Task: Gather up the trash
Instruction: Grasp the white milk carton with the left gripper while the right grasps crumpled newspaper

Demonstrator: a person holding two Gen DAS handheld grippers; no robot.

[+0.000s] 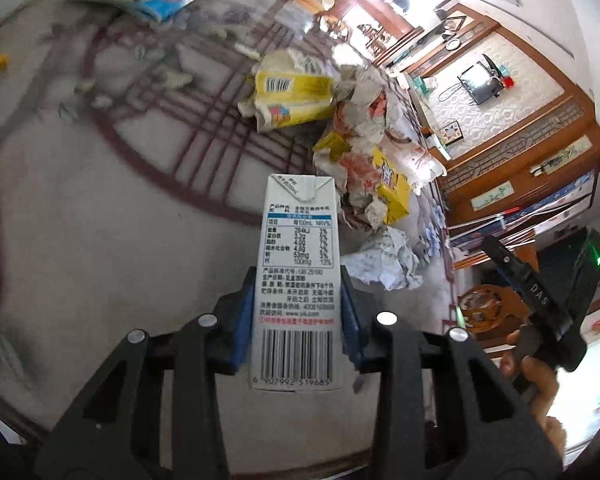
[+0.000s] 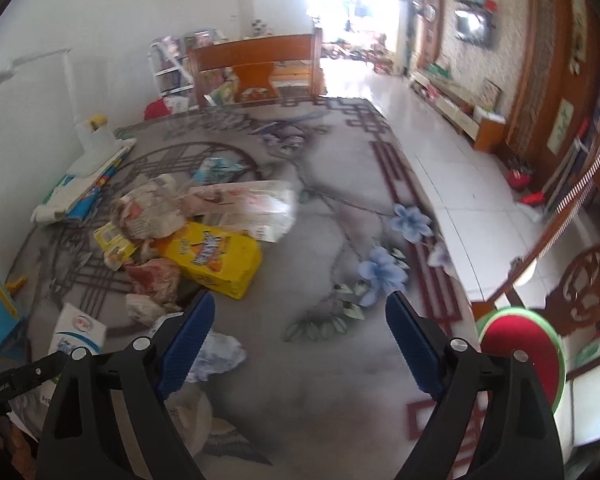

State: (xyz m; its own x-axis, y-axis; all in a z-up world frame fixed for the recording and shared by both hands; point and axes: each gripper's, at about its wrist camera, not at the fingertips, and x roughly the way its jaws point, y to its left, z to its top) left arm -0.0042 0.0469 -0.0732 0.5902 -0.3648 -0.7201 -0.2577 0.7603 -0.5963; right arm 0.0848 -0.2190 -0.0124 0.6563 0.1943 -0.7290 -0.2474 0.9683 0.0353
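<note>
Left gripper [image 1: 298, 312] pinches a white milk carton [image 1: 296, 276]; right gripper [image 2: 296, 344] spread with nothing between its pads.

The carton stands upright between the blue pads, barcode facing the camera, above the patterned table [image 1: 100, 220]. Beyond lies a heap of crumpled paper [image 1: 384, 260] and yellow boxes [image 2: 216, 260].

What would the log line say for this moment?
left gripper: shut on milk carton | right gripper: open, empty | trash pile: on table

White milk carton [image 1: 296, 280] with black barcode, yellow box [image 2: 212, 258], grey tabletop [image 2: 308, 360] with blue flowers [image 2: 382, 270]
</note>
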